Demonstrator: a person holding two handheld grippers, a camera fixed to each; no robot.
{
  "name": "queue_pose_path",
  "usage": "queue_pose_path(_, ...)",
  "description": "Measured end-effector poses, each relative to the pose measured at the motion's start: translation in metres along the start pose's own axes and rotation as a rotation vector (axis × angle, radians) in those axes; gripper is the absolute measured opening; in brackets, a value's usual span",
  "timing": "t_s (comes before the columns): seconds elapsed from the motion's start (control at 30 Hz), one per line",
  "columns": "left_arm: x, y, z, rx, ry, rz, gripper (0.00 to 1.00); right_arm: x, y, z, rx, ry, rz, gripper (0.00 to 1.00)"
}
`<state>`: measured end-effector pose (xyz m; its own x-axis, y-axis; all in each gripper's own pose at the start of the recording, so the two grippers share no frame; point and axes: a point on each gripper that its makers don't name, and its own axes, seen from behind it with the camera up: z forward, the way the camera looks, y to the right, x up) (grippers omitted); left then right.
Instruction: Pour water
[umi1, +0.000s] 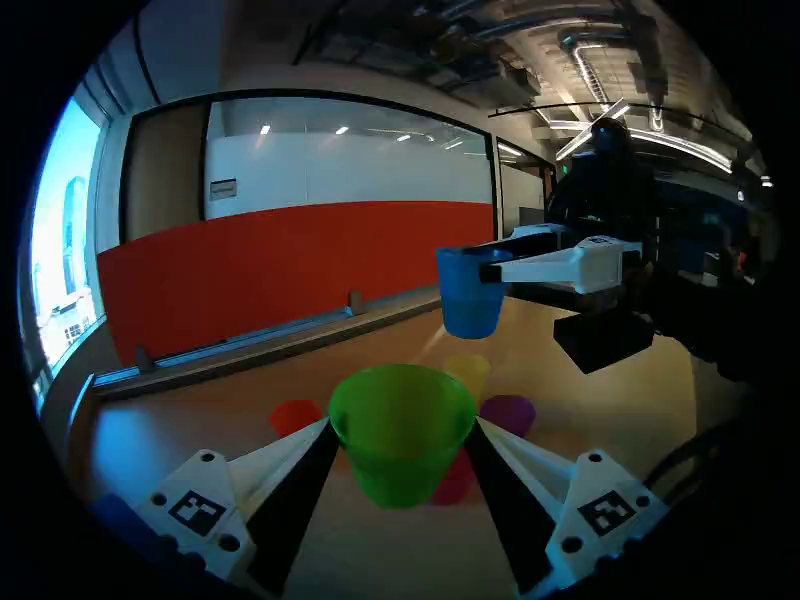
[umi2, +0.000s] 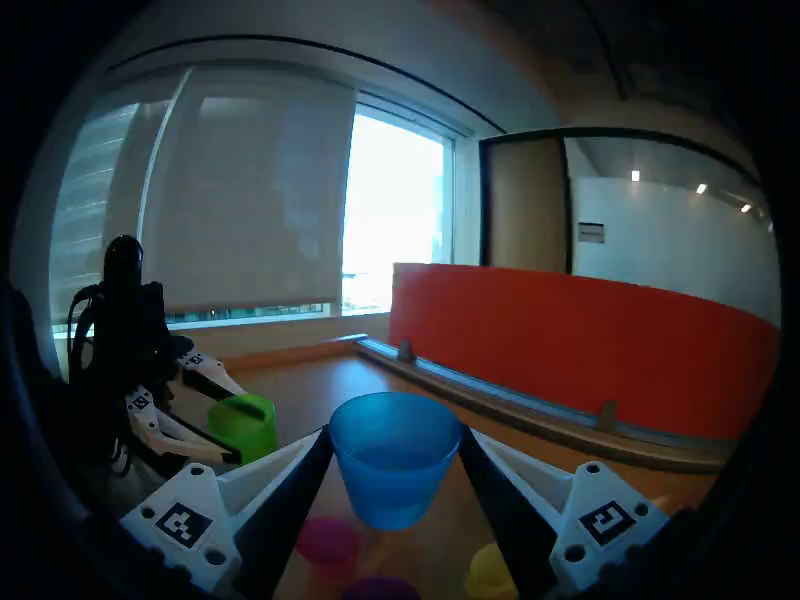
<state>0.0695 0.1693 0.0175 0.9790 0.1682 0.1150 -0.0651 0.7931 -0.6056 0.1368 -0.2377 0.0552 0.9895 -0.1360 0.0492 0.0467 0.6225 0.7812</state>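
The left hand-held gripper (umi1: 400, 425) is closed partway on a green cup (umi1: 402, 455), with both fingers pressing its sides, low in the centre of the left gripper view. The right hand-held gripper (umi2: 393, 435) clamps a blue cup (umi2: 393, 475) the same way. Both cups are upright and apart, above the wooden surface (umi1: 620, 420). Whether either holds water cannot be told.

To pour well, I judge the blue rim should come just over the green mouth. It should then tip slowly, with the green cup held level.

No brand shows. The fingers carry square black-and-white markers (umi1: 196, 512), and a wall sign (umi1: 223, 189) is too small to read.
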Motion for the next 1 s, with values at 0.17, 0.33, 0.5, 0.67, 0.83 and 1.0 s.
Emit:
queue_pose_path(0.17,0.005,0.001,-0.002,-0.001,0.015,-0.006,0.86,0.006,-0.006,-0.004,-0.004,0.034,-0.006,0.93)
queue_pose_path(0.33,0.01,0.002,-0.002,-0.001,0.035,-0.008,0.86,0.011,-0.009,-0.007,-0.009,0.062,-0.005,0.93)
queue_pose_path(0.5,0.014,0.002,-0.001,0.004,0.05,-0.008,0.86,0.012,-0.011,-0.011,-0.01,0.08,0.0,0.93)
queue_pose_path(0.67,0.02,0.003,-0.002,0.002,0.069,-0.015,0.86,0.012,-0.01,-0.014,-0.014,0.081,0.003,0.93)
queue_pose_path(0.83,0.023,0.004,-0.002,-0.002,0.078,-0.024,0.86,0.013,-0.009,-0.017,-0.017,0.081,0.001,0.93)
queue_pose_path(1.0,0.027,0.006,-0.002,-0.005,0.091,-0.032,0.87,0.014,-0.009,-0.021,-0.018,0.084,-0.004,0.93)
